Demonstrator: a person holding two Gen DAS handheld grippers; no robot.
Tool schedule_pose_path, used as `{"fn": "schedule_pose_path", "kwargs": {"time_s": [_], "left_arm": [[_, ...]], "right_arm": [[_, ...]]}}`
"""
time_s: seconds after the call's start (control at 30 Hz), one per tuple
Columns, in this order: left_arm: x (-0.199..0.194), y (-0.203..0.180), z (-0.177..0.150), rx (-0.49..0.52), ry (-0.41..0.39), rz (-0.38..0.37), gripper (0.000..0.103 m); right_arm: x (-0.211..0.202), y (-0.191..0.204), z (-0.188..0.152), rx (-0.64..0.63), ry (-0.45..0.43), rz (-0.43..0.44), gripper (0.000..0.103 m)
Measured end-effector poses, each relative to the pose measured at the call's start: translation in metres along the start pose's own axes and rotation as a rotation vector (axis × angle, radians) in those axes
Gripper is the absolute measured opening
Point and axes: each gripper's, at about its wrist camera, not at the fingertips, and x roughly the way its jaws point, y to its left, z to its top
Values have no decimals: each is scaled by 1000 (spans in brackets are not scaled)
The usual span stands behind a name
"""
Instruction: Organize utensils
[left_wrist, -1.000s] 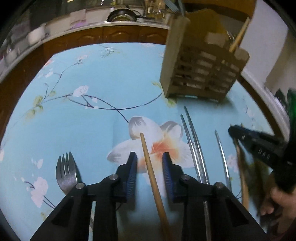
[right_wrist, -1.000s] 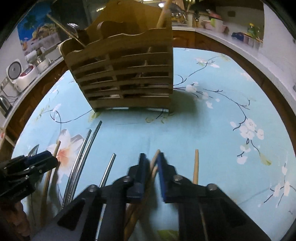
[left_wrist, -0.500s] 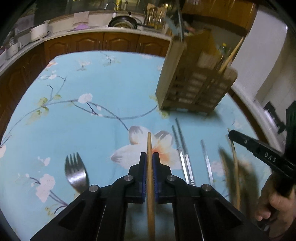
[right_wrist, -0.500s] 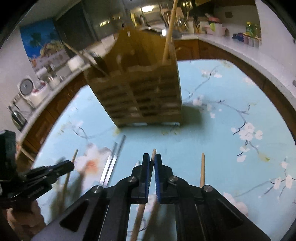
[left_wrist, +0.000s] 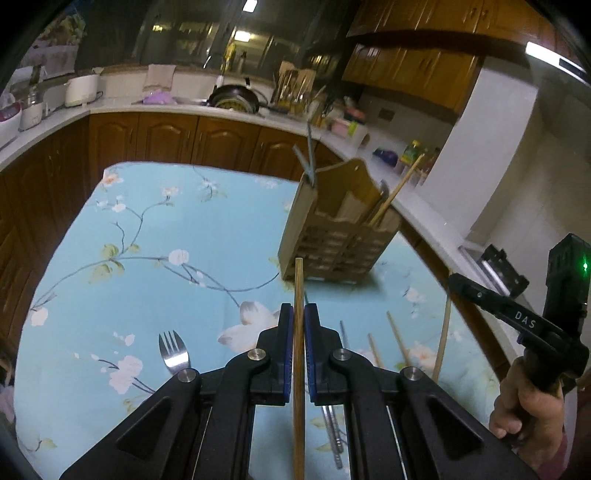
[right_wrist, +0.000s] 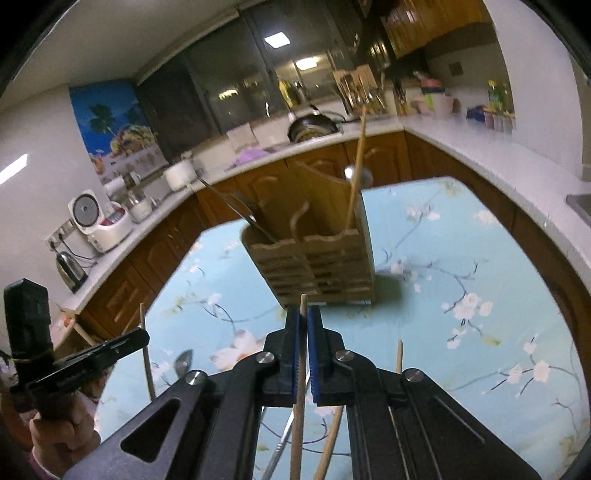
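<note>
My left gripper (left_wrist: 299, 314) is shut on a wooden chopstick (left_wrist: 298, 288) and holds it above the table, pointing at the wooden utensil holder (left_wrist: 336, 240). My right gripper (right_wrist: 303, 317) is shut on another wooden chopstick (right_wrist: 302, 332), also lifted, facing the holder (right_wrist: 317, 258). The holder has a wooden chopstick (right_wrist: 354, 184) and metal utensils (right_wrist: 236, 210) standing in it. A metal fork (left_wrist: 173, 352), loose wooden chopsticks (left_wrist: 397, 338) and metal chopsticks (left_wrist: 332, 435) lie on the blue floral tablecloth (left_wrist: 147, 258).
The right gripper shows at the right of the left wrist view (left_wrist: 517, 325); the left gripper shows at the left of the right wrist view (right_wrist: 85, 362). A spoon (right_wrist: 183, 363) lies on the cloth. Kitchen counters (left_wrist: 184, 107) with appliances surround the table.
Both grippers closed on a wooden chopstick each and lifted them off the table. Both views rose and now look across at the holder from higher up.
</note>
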Motion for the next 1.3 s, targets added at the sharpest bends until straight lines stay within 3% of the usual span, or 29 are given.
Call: {"fn": "schedule_pose_path", "kwargs": {"time_s": [0.5, 0.97, 1.3], "left_arm": [[-44, -9, 7, 19, -103, -23, 4], [-39, -15, 30, 38, -164, -35, 4], [-24, -26, 75, 83, -261, -45, 4]], "right_arm": [[-54, 14, 32, -27, -175, 28, 4], [-55, 9, 46, -19, -213, 10, 4], [-60, -1, 92, -15, -303, -14, 4]]}}
